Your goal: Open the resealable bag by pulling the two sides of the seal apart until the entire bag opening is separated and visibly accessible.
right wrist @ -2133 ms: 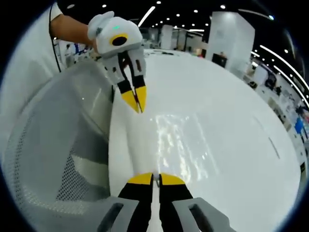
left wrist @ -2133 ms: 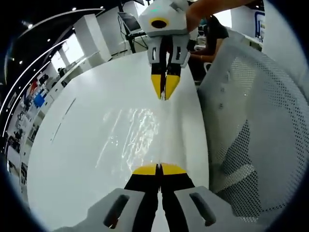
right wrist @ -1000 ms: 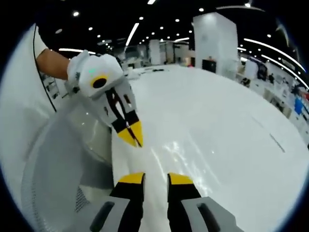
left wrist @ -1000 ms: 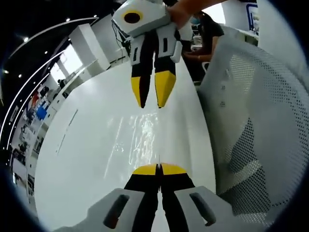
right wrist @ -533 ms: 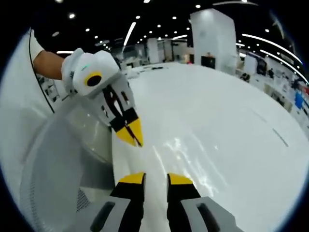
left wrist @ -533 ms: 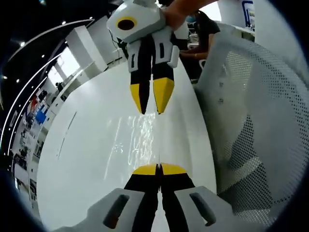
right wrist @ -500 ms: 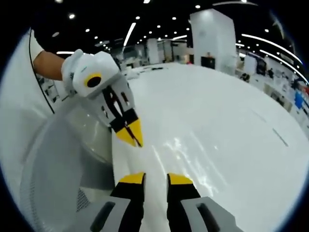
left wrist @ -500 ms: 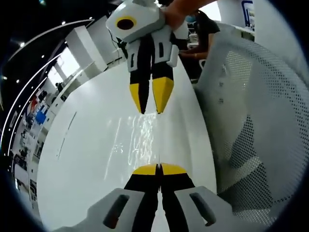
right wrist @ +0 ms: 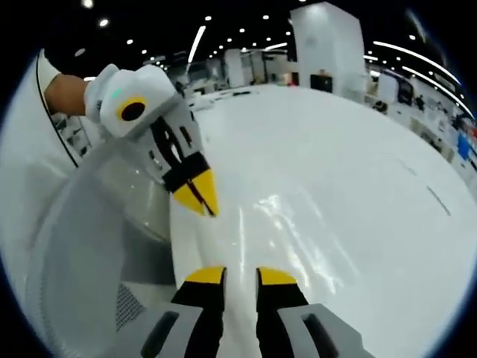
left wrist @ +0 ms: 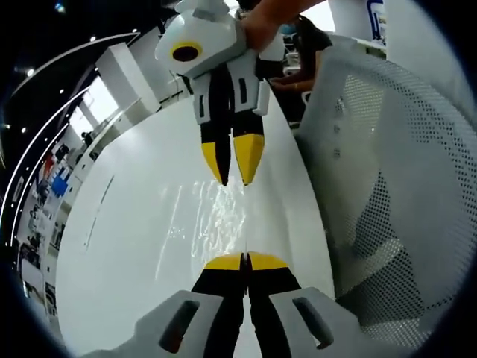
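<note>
A clear resealable bag (left wrist: pixel 218 216) lies on the white table (left wrist: pixel 127 246), showing mostly as glints. In the left gripper view my left gripper (left wrist: pixel 244 259) is shut at the bottom, with a thin edge of the bag rising from between its yellow tips. My right gripper (left wrist: pixel 235 179) reaches in from above, its jaws open a little over the bag's far side with nothing between them. In the right gripper view the right gripper (right wrist: pixel 240 274) stands open, the bag (right wrist: pixel 287 224) glints ahead, and the left gripper (right wrist: pixel 203 207) hangs shut at upper left.
A white mesh chair (left wrist: pixel 387 186) stands close beside the table's edge, also seen in the right gripper view as the chair (right wrist: pixel 74 261) on the left. A hand (left wrist: pixel 261 19) holds the right gripper. A seated person (left wrist: pixel 302 52) is far behind.
The right gripper, shut opposite the left one two seconds ago, has opened and let go of the bag. It now hovers closer over it. The left gripper stays shut.
</note>
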